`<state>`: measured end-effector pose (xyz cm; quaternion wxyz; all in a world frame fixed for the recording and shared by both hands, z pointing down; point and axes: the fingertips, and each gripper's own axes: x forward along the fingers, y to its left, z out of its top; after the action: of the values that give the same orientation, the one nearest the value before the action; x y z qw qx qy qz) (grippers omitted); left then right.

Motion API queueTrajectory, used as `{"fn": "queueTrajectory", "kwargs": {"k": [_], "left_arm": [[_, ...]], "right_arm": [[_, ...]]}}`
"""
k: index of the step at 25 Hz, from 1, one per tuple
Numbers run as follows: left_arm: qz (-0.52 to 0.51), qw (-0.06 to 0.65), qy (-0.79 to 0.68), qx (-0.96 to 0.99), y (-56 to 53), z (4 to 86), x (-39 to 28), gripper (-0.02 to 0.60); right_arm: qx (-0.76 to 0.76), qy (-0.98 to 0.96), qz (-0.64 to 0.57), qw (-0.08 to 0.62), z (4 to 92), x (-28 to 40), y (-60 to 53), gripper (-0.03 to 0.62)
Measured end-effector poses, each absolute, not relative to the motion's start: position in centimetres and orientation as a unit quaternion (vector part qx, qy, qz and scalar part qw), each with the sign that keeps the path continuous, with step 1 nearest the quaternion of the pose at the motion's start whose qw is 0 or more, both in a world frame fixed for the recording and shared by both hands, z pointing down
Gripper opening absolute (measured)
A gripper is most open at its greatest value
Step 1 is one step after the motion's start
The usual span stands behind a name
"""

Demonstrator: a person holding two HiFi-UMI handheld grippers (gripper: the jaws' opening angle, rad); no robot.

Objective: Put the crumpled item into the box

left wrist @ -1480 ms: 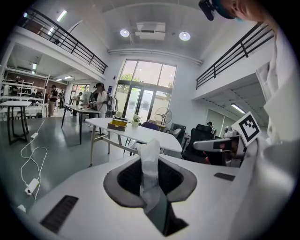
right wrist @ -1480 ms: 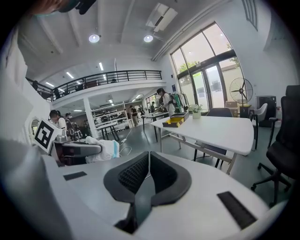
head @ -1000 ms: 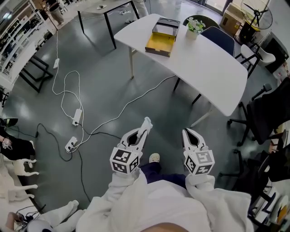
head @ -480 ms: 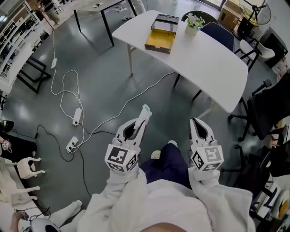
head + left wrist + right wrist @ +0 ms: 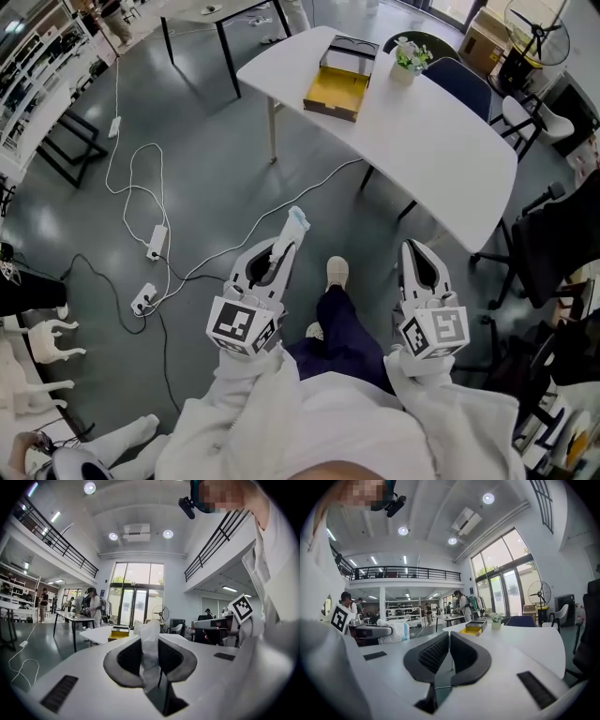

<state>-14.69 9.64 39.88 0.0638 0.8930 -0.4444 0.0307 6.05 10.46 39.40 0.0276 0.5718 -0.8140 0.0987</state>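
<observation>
A: Grippers first: how do they stand?

B: The left gripper point(image 5: 284, 246) has its fingers clamped on the crumpled item point(image 5: 150, 641), a pale wad that sticks up past the tips. The right gripper point(image 5: 449, 639) is closed with nothing between its fingers.

A: Where is all that?

B: Both are held out from the person's white sleeves point(image 5: 281, 412), above the grey floor point(image 5: 216, 150), with a shoe point(image 5: 336, 273) between them. The item is well apart from the table.

A: And beyond?

B: White cables point(image 5: 156, 240) loop over the floor to the left. Farther on stands a white table point(image 5: 441, 141) with the box point(image 5: 336, 91), yellow inside, near its far edge, and a small potted plant point(image 5: 410, 56) just beside it.
</observation>
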Motion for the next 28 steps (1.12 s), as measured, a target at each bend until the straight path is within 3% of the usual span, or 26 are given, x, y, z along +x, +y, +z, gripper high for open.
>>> {"fn": "queueTrajectory", "kwargs": {"k": [15, 28], "left_arm": [[0.033, 0.070, -0.424, 0.903, -2.6, 40.6, -9.1, 0.070], [0.017, 0.066, -0.472, 0.879, -12.8, 40.2, -9.2, 0.069]], "right_arm": [[0.572, -0.810, 0.124, 0.036, 41.3, 10.1, -1.8, 0.035], [0.550, -0.827, 0.117, 0.025, 41.2, 11.0, -13.2, 0.035]]}}
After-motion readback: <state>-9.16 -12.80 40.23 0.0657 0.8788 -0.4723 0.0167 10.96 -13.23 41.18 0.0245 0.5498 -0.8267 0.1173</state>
